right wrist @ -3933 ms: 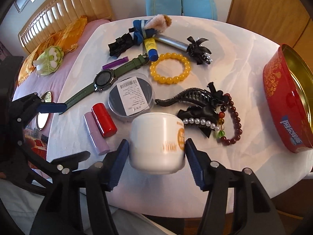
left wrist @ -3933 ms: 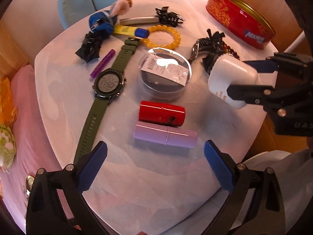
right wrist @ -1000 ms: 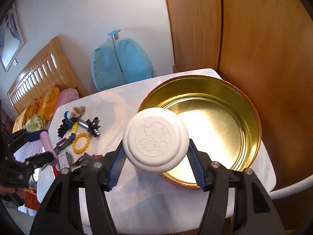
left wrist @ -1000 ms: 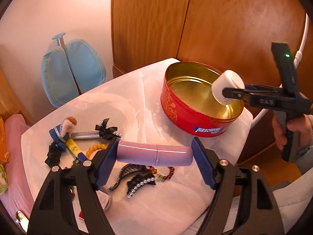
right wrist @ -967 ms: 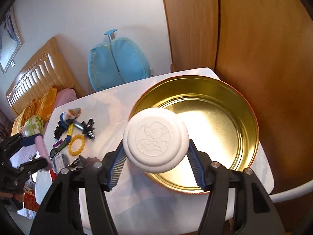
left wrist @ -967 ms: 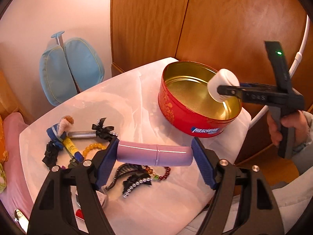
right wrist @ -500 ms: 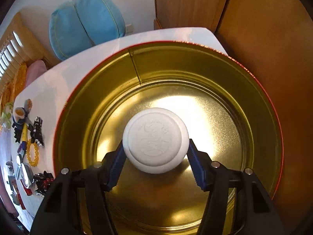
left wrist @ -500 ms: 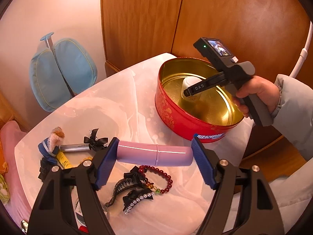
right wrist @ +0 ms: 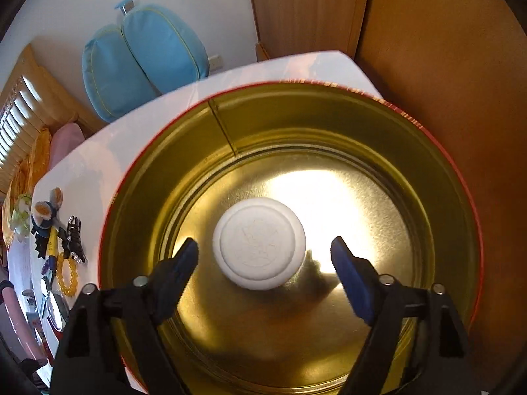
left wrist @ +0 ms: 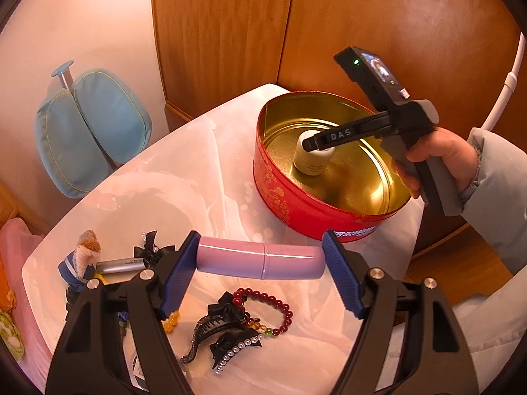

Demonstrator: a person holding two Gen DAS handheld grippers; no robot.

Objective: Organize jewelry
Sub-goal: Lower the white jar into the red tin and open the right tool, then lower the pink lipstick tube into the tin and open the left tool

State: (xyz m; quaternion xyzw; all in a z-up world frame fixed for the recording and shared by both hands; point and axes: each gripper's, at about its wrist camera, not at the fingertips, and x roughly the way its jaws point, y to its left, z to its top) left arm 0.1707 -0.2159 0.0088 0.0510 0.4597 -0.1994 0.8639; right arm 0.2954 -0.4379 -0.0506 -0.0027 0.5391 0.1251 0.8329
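Jaws of the right gripper (right wrist: 264, 263) are opening – pads clear of the white jar (right wrist: 259, 243), which stands upright inside the red tin (right wrist: 329, 125). Left gripper (left wrist: 262, 271) jaws clamp a pink tube (left wrist: 260, 261) endwise, above the counter (left wrist: 184, 164). Hair clip (left wrist: 224, 332) & bead bracelet (left wrist: 273, 306) lie below it; items at the left edge are partly hidden by the fingers. Wood cabinet doors behind, blue cushion (left wrist: 89, 131) by the wall. Gripper arm reads "DAS"; tin's label is too small to read.
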